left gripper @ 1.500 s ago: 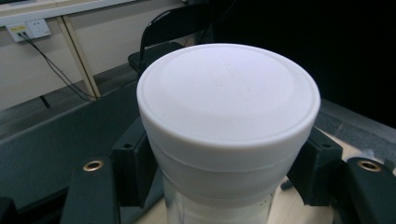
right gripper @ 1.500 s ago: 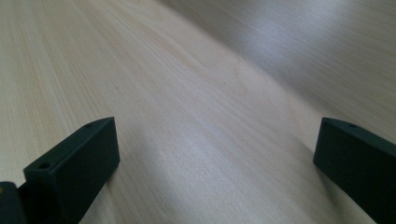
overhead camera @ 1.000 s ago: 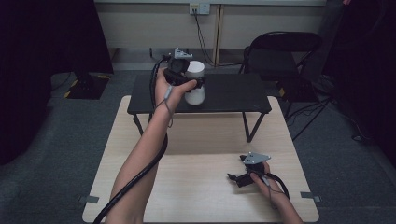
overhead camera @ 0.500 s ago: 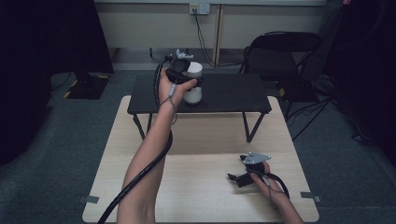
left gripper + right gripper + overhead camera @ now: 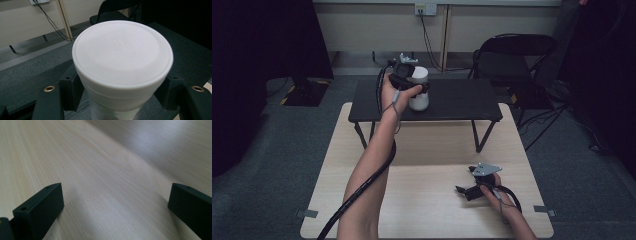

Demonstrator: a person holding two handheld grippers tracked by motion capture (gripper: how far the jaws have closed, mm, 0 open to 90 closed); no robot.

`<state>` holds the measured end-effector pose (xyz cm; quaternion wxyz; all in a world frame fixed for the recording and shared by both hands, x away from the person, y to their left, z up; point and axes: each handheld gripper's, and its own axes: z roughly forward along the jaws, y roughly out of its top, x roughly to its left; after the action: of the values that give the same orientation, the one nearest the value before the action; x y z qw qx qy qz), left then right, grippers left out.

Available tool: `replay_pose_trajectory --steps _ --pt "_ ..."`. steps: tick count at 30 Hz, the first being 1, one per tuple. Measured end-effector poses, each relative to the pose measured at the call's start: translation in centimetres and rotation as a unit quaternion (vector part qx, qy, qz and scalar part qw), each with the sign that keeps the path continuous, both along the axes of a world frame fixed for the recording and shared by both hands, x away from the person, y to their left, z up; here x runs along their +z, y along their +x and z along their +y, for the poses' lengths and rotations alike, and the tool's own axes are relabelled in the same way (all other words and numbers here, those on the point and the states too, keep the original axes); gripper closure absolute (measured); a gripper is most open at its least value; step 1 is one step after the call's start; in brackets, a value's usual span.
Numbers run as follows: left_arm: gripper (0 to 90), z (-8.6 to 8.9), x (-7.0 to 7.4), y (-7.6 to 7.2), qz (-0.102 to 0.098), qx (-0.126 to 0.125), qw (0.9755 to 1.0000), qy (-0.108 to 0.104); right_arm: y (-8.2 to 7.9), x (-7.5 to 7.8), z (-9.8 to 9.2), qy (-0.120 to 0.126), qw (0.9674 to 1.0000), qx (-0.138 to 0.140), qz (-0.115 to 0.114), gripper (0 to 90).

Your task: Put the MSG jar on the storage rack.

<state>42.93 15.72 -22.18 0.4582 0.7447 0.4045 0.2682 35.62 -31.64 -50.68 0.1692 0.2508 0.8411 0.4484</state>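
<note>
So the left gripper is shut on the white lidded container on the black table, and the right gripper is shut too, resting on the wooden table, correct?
Not quite: the right gripper is open, its jaws wide apart over bare wooden table, as the right gripper view shows. The left gripper does clamp the white lidded container.

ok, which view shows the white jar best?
Left gripper view: the jar is close up, lid toward the camera, with the left gripper's jaws pressed on both sides. The high view shows it small on the black table, partly behind the hand. The right gripper view looks at wood tabletop.

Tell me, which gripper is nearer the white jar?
Left. The left gripper is clamped on the jar on the black table; the right gripper rests open on the wooden table.
</note>
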Motion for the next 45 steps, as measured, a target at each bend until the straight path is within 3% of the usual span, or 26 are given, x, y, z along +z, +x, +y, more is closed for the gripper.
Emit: replay_pose_trajectory --steps 7,10,13,16,22,25,27,28,29,30,33,34,35,36,37,38,39,40,42,43,44,45 --pt "33.2 -0.1 0.2 -0.1 -0.002 -0.002 0.9999 0.011 0.0 0.0 0.0 0.0 1.0 0.0 0.0 0.0" --pt "24.3 -0.1 0.4 -0.4 0.002 -0.008 0.9998 0.017 0.0 0.0 0.0 0.0 1.0 0.0 0.0 0.0" --pt "11.3 0.3 0.3 -1.8 -0.005 -0.008 0.9999 0.011 0.0 0.0 0.0 0.0 1.0 0.0 0.0 0.0" --pt "5.3 1.4 0.0 -3.4 -0.007 -0.027 0.9996 0.008 0.0 0.0 0.0 0.0 1.0 0.0 -0.001 0.0" --pt "1.4 3.9 -2.0 -7.4 -0.022 -0.058 0.998 0.013 0.0 0.0 0.0 0.001 1.0 0.0 -0.001 0.0" --pt "0.6 5.7 -4.0 -9.7 -0.026 -0.073 0.9969 0.01 0.0 0.0 0.0 0.001 1.0 0.0 0.0 0.0" --pt "0.4 7.0 -5.5 -10.9 -0.021 -0.078 0.9967 -0.005 0.0 0.0 0.0 0.001 1.0 0.0 0.0 0.0" --pt "0.3 8.2 -7.1 -12.0 -0.019 -0.08 0.9963 -0.023 0.0 0.0 0.0 0.001 1.0 0.0 -0.001 0.0" --pt "0.1 8.2 -7.1 -12.0 -0.019 -0.08 0.9963 -0.023 0.0 0.0 0.0 0.001 1.0 0.0 -0.001 0.0" --pt "0.0 9.0 -8.0 -12.5 -0.012 -0.084 0.9959 -0.033 0.0 0.0 0.0 0.001 1.0 0.0 -0.001 0.0" --pt "0.0 10.3 -10.6 -14.4 -0.001 -0.079 0.9963 -0.032 0.0 0.0 0.0 0.0 1.0 0.0 0.0 0.0" --pt "0.0 11.2 -12.4 -15.7 0.003 -0.08 0.9963 -0.031 0.0 0.0 0.0 0.0 1.0 0.0 0.0 0.0" --pt "0.0 11.2 -12.4 -15.7 0.003 -0.08 0.9963 -0.031 0.0 0.0 0.0 0.0 1.0 0.0 0.0 0.0" --pt "0.0 11.5 -13.4 -16.5 0.003 -0.078 0.9965 -0.028 0.0 0.0 0.0 0.0 1.0 0.0 0.0 0.0" --pt "0.0 11.9 -15.5 -18.0 0.006 -0.068 0.9974 -0.022 0.0 0.0 0.0 0.0 1.0 0.0 0.0 0.0" --pt "0.0 11.9 -15.5 -18.0 0.006 -0.068 0.9974 -0.022 0.0 0.0 0.0 0.0 1.0 0.0 0.0 0.0" --pt "0.0 12.3 -17.3 -19.2 0.025 -0.058 0.9978 -0.019 0.0 0.0 0.0 0.0 1.0 0.0 0.0 0.0" --pt "0.0 12.3 -17.3 -19.2 0.025 -0.058 0.9978 -0.019 0.0 0.0 0.0 0.0 1.0 0.0 0.0 0.0" --pt "0.0 12.5 -19.0 -20.3 0.035 -0.049 0.9982 -0.005 0.0 0.0 0.0 0.0 1.0 -0.001 0.0 0.0" --pt "0.0 12.9 -21.0 -20.9 0.045 -0.042 0.998 -0.012 0.0 0.0 0.0 0.0 1.0 -0.001 0.0 0.0" --pt "0.1 12.9 -21.0 -20.9 0.045 -0.042 0.998 -0.012 0.0 0.0 0.0 0.0 1.0 -0.001 0.0 0.0" --pt "0.0 13.4 -22.9 -21.1 0.057 -0.033 0.9976 -0.023 0.0 0.0 0.0 0.0 1.0 -0.001 0.0 0.0"
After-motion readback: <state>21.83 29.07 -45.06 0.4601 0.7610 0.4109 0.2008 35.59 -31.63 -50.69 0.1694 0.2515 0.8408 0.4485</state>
